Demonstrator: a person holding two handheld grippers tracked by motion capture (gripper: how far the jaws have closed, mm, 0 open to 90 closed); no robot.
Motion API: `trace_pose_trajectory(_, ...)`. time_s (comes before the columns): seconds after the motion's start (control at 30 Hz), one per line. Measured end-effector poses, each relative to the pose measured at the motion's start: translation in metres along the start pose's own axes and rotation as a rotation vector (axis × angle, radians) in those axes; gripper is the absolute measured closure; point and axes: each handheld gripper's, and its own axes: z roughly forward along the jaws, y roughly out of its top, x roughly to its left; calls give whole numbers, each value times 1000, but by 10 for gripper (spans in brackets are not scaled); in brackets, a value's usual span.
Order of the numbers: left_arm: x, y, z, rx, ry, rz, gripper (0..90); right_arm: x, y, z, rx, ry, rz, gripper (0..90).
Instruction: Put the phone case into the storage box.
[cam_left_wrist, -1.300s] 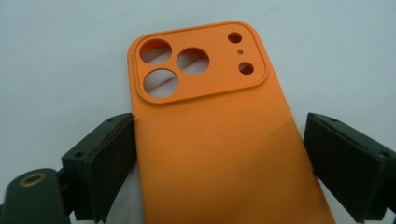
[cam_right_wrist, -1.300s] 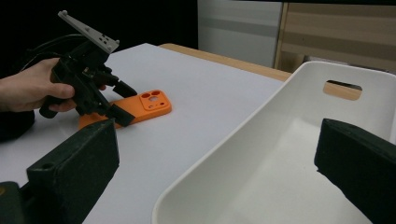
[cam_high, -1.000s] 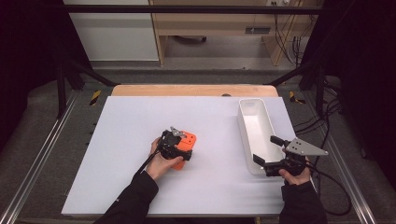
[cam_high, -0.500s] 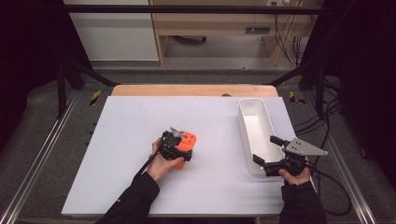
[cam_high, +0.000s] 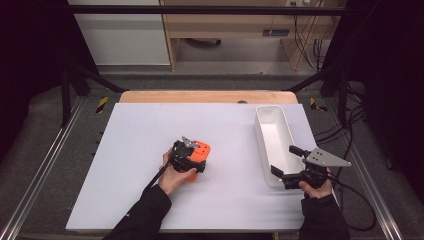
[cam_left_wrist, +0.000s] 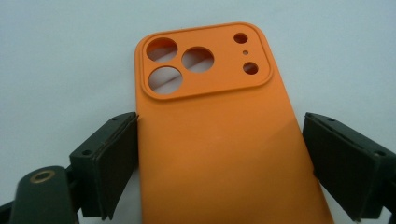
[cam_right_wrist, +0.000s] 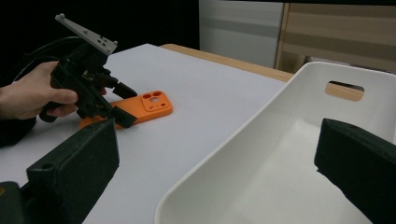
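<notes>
White tabletop (cam_high: 130, 150) runs out under both my hands, with dark floor and a wooden shelf unit beyond its far edge. My left gripper (cam_left_wrist: 219, 154) hangs low over the orange phone case (cam_left_wrist: 219, 140), which lies flat, back upward, directly between my jaws, its camera cut-outs pointing away from me. The jaws stand apart, one at each long edge: the left pad is right against its edge, the right pad has a small gap. I judge I have straddled it this way so a squeeze across the narrow width will catch it squarely, rather than along the length where it would flex.

My right gripper (cam_high: 295, 172) waits off to the other side at the near end of the white bin (cam_high: 265, 137), jaws spread wide and holding nothing. From its own camera one jaw sits outside the bin's wall and the other over its hollow. I take that as readiness to steady the bin, which looks the likely place for the case to go
</notes>
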Motion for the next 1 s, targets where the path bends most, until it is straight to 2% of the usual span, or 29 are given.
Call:
trace_pose_trajectory(0.33,0,3,-7,-7,2,18,129,0,0,0,-2,1,0,4)
trace_pose_trajectory(1.0,0,18,-45,-105,-33,31,134,0,0,0,-2,2,-3,4)
